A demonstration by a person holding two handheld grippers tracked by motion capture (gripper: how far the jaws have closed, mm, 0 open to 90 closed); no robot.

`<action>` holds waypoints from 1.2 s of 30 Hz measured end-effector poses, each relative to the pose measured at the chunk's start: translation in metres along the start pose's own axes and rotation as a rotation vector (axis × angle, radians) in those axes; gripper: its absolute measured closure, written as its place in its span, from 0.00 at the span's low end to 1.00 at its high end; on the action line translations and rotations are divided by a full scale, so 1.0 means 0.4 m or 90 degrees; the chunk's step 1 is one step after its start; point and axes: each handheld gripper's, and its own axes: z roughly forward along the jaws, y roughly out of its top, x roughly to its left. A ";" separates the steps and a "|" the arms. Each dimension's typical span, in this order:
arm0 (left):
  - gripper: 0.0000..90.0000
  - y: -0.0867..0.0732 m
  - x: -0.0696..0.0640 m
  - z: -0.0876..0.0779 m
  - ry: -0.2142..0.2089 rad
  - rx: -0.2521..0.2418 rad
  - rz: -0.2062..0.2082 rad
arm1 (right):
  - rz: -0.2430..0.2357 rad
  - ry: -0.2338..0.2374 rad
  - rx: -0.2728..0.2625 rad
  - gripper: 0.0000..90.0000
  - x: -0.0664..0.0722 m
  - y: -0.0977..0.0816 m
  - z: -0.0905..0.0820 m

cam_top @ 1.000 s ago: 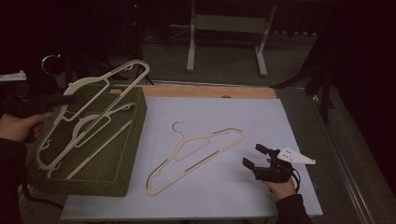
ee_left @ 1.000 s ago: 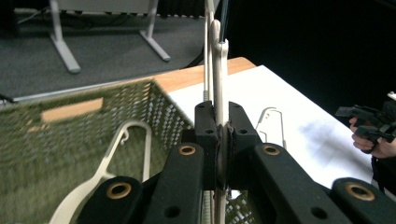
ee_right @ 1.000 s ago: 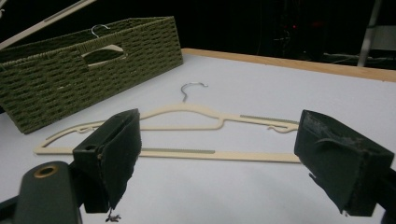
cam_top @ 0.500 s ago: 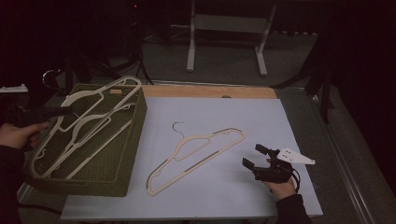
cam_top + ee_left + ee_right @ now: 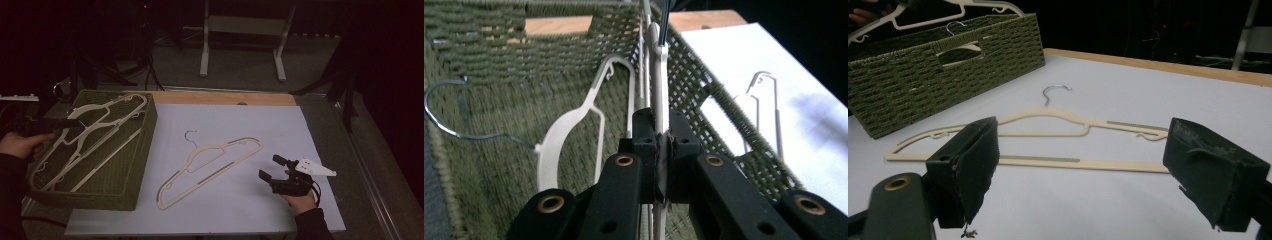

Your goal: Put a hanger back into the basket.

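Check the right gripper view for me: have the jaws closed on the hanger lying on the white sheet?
No. The right gripper has its jaws spread wide, and the hanger lies flat on the sheet beyond them, untouched.

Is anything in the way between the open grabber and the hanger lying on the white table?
Nothing visible is. The right gripper has its jaws wide open, and bare white table lies between them and the cream hanger. The green basket sits farther off to the side.

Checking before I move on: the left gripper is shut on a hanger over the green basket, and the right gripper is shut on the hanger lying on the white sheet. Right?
Not quite. The right gripper is open, its jaws spread short of the hanger on the white sheet, as the right gripper view shows. The left gripper is shut on a hanger over the green basket.
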 end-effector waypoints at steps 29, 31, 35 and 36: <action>0.45 -0.005 0.031 0.037 0.124 -0.055 -0.081 | 0.001 0.003 0.003 0.16 0.002 -0.001 0.004; 0.38 -0.004 0.022 0.023 0.125 -0.075 -0.075 | 0.001 0.003 0.004 0.16 0.002 -0.001 0.004; 0.29 0.003 -0.037 0.020 0.073 -0.101 -0.027 | 0.001 0.004 0.008 0.16 0.003 -0.002 0.007; 0.28 0.006 -0.059 0.021 0.058 -0.113 -0.017 | 0.000 0.003 0.011 0.16 0.004 -0.002 0.008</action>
